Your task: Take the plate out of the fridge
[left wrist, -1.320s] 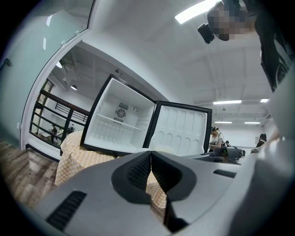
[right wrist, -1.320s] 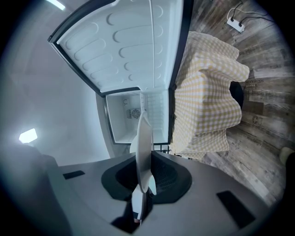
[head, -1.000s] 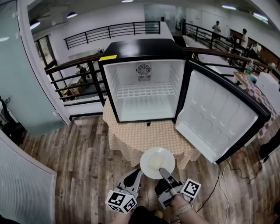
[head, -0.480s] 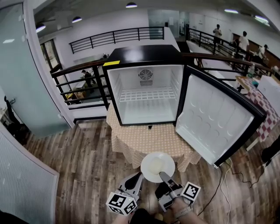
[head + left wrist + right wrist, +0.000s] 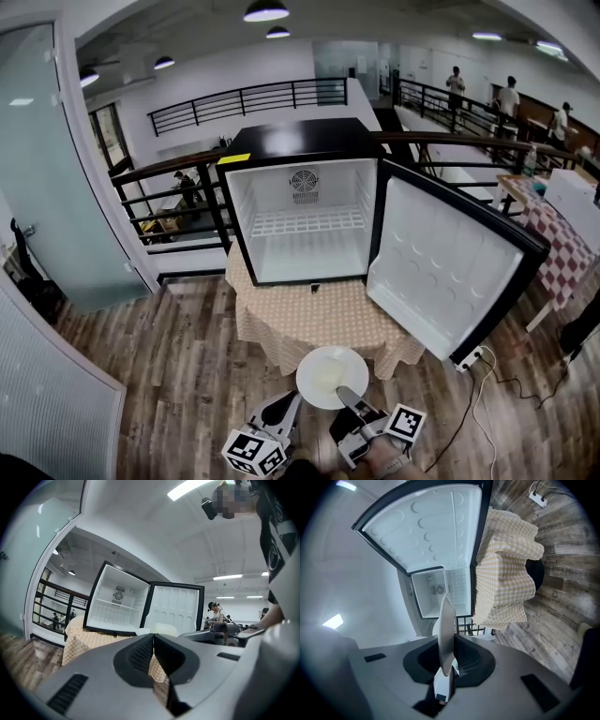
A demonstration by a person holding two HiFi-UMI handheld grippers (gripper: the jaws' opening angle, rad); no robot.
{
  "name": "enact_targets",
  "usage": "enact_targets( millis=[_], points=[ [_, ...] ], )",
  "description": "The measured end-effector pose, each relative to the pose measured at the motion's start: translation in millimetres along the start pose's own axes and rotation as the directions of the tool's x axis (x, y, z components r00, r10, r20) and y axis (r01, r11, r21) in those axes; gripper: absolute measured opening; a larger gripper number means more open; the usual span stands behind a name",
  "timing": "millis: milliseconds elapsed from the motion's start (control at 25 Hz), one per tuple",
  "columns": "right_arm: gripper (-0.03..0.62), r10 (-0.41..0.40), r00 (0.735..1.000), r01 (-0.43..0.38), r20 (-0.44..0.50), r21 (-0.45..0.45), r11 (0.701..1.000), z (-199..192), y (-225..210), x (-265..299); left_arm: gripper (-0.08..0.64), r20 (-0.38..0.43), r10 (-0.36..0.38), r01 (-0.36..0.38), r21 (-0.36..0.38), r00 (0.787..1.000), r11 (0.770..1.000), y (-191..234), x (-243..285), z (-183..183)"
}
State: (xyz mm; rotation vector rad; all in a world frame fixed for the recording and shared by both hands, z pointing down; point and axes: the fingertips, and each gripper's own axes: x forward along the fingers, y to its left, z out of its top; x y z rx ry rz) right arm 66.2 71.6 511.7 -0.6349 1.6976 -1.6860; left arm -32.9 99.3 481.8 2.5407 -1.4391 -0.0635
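A white round plate (image 5: 330, 375) hangs level in the air in front of the table, out of the fridge. My right gripper (image 5: 347, 396) is shut on its near rim. In the right gripper view the plate (image 5: 446, 620) stands edge-on between the two jaws of that gripper (image 5: 447, 663). My left gripper (image 5: 287, 401) is beside it on the left, shut with nothing in it; its jaws (image 5: 153, 641) meet. The black fridge (image 5: 305, 202) stands open with its white inside bare, and its door (image 5: 448, 267) is swung out to the right.
The fridge sits on a small table with a checked cloth (image 5: 314, 319). Wooden floor (image 5: 178, 375) lies all around. A power strip and cable (image 5: 473, 361) lie on the floor at the right. Black railings (image 5: 169, 187) run behind, and people stand far back.
The plate stays held in my right gripper. Both grippers and the plate have drawn back a little from the table, and the fridge sits slightly farther off in view.
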Motion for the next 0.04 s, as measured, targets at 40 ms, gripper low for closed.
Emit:
enact_targets(
  millis=[40],
  points=[
    [0.057,0.0,1.0,0.0,-0.004,0.005,1.0,-2.6,-0.1,-3.6,0.009,0.001,0.004,-0.004,-0.003,1.0,1.0,-1.2,-3.2,-0.2]
  ],
)
